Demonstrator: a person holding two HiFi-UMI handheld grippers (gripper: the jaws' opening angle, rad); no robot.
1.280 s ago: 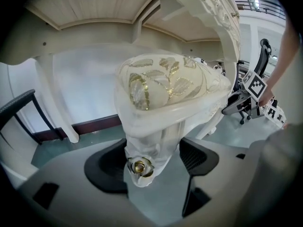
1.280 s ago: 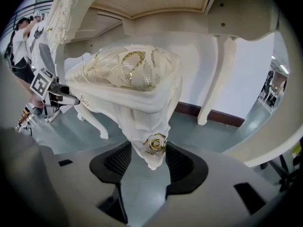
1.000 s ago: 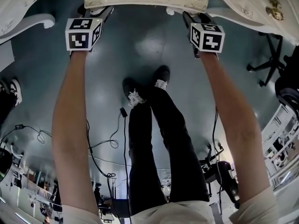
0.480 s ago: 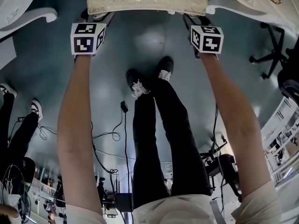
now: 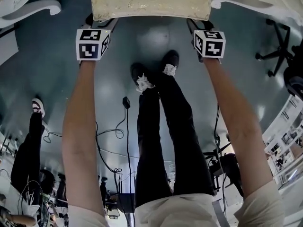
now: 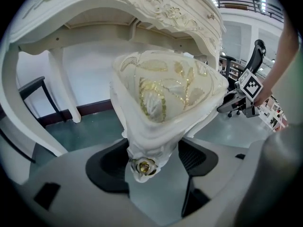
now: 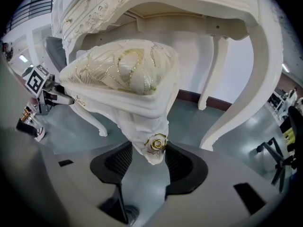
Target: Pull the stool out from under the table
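Large open indoor hall, more studio or lab than home. Glossy grey-green floor (image 5: pixel 118 56) with loose cables (image 5: pixel 111 134) trailing across. Ornate white desk (image 7: pixel 189 4) and matching stool (image 7: pixel 128 74) set out on bare floor. Black office chair (image 5: pixel 275 51) nearby, shelving (image 5: pixel 289 141) at edge, upper-level railing (image 6: pixel 246 3), bystander's legs (image 5: pixel 28 155).

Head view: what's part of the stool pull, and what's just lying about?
Job: stool; table; left gripper and right gripper, both shut on the stool's corners.
Lying about: floor cable; office chair; bystander's shoe.
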